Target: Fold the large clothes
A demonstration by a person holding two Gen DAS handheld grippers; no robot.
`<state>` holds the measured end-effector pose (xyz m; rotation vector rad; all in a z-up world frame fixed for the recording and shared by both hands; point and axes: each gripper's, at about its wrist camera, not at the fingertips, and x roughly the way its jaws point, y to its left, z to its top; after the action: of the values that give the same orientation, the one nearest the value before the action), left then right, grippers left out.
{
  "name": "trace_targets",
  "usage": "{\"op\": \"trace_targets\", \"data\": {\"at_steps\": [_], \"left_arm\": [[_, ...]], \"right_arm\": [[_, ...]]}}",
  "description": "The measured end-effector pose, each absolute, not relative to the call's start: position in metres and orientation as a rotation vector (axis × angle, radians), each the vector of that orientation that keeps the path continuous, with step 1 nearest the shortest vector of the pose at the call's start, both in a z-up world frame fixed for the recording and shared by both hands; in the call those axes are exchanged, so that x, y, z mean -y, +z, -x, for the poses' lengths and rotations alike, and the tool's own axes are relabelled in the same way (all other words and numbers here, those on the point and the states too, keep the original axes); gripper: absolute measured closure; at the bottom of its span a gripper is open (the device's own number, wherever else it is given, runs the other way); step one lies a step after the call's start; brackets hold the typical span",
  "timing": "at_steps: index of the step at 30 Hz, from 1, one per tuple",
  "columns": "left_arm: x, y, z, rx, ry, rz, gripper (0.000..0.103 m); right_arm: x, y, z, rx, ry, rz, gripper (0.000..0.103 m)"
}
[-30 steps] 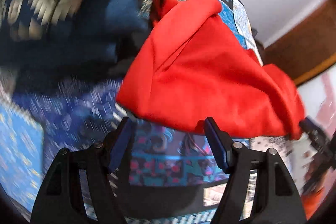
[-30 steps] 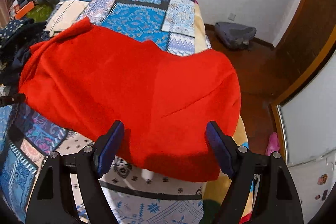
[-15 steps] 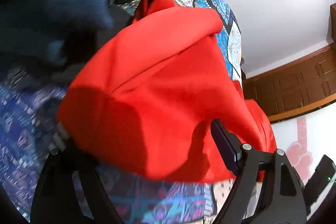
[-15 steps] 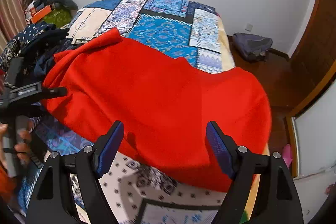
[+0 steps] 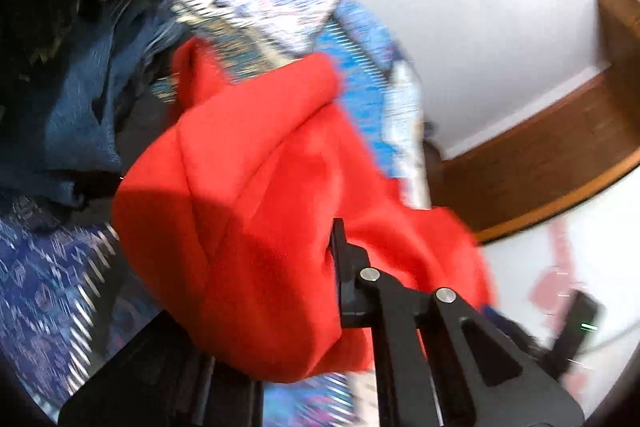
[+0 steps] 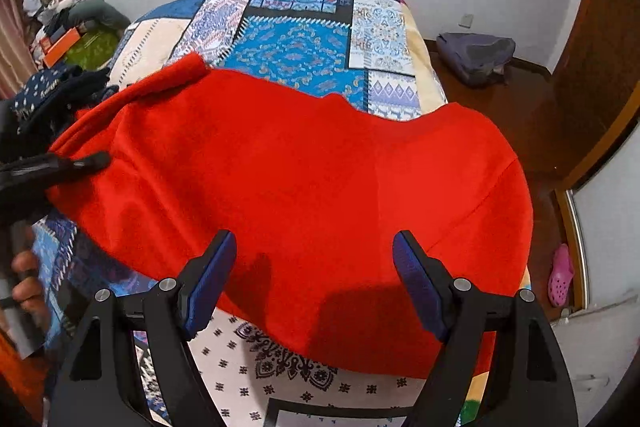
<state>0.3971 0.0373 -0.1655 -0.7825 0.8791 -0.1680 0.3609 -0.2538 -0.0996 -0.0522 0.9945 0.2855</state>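
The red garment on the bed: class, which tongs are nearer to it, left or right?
Left. The left tongs are at the red garment, apparently gripping its left edge. The right tongs hang open over its near edge, not touching.

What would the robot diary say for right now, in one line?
step: start fold | left tool: shut on red garment edge | right tool: open, above garment's near edge | surface: patchwork bedspread

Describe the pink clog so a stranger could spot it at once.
Start at the patchwork bed and look past the red garment to the dark wooden floor. Beside the doorway lies one pink clog, the only pink, perforated item there; the grey bag sits farther back.
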Motion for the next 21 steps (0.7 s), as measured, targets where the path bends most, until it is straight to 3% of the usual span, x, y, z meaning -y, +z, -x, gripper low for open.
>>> {"op": "trace_targets", "data": {"at_steps": [10,18,21], "left_arm": [[-0.022,-0.043,-0.327,-0.602,-0.223,0.597,0.099],[-0.023,-0.034,-0.302,-0.559,-0.080,0.422,0.100],[-0.010,-0.043,-0.309,-0.587,-0.067,0.359,0.100]], "right_arm": [[0.189,-0.082,-0.345,-0.948,0.431,0.086,0.025],[0.121,-0.150,-0.348,-1.224,0.690,-0.025,0.025],[0.119,-0.157,-0.348,-1.232,0.702,-0.039,0.025]]}}
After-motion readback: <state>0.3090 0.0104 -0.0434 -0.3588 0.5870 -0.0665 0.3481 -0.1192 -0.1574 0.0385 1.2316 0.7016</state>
